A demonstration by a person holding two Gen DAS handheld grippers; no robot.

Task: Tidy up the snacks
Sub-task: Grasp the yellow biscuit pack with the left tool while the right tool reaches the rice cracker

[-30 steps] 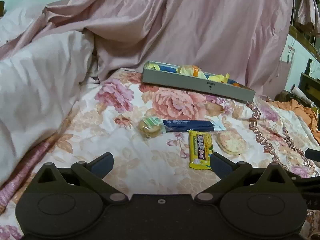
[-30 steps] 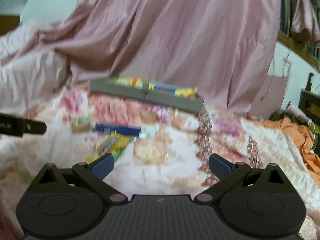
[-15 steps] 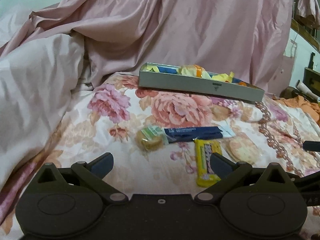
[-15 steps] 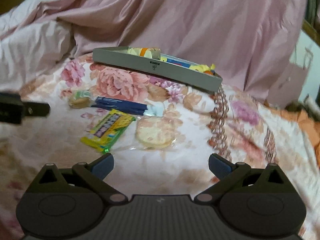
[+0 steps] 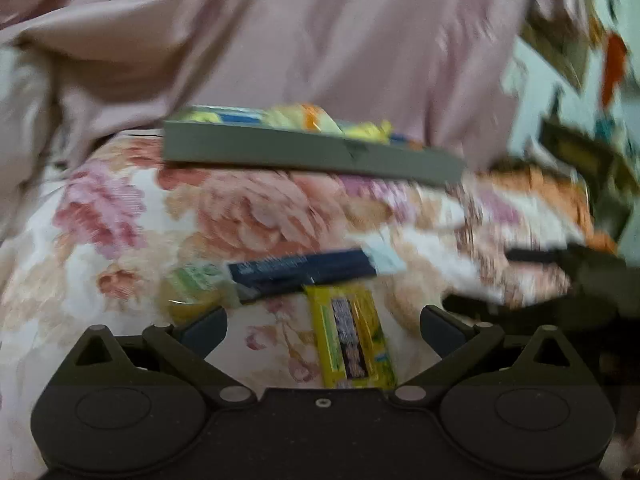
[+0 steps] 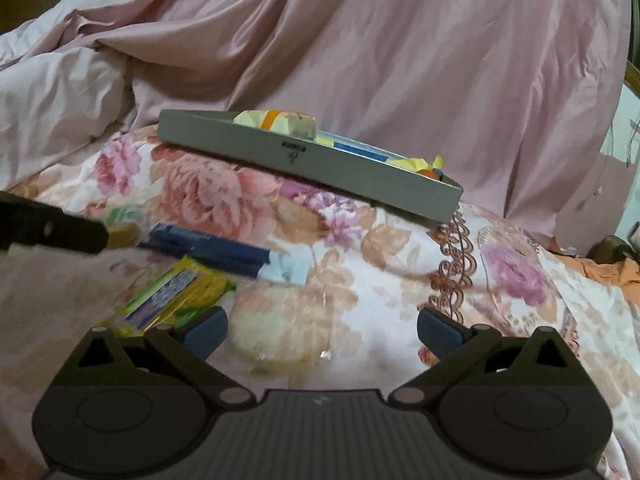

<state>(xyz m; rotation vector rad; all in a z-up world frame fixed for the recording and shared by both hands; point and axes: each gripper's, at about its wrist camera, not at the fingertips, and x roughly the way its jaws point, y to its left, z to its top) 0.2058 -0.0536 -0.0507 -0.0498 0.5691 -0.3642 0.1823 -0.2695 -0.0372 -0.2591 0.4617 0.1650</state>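
Note:
On the floral bedspread a yellow snack bar [image 5: 352, 340] lies between the fingers of my open left gripper [image 5: 323, 326]. A long dark-blue packet [image 5: 300, 272] and a small green-topped cookie pack [image 5: 192, 292] lie just beyond it. In the right wrist view, a round clear-wrapped cracker pack [image 6: 280, 324] sits between the fingers of my open right gripper [image 6: 322, 328], with the yellow bar [image 6: 172, 296] to its left and the blue packet [image 6: 212, 250] behind. A grey box [image 6: 304, 160] holding several snacks stands farther back. The left wrist view is blurred.
Pink satin bedding [image 6: 360, 48] is heaped behind the grey box [image 5: 312, 152] and at the left. Orange cloth [image 6: 608, 272] lies at the right edge of the bed. The other gripper's dark finger [image 6: 52, 232] enters from the left of the right wrist view.
Both grippers have moved forward and lower toward the snacks. The yellow bar now lies between the left fingers, the cracker pack between the right fingers. Both stay open.

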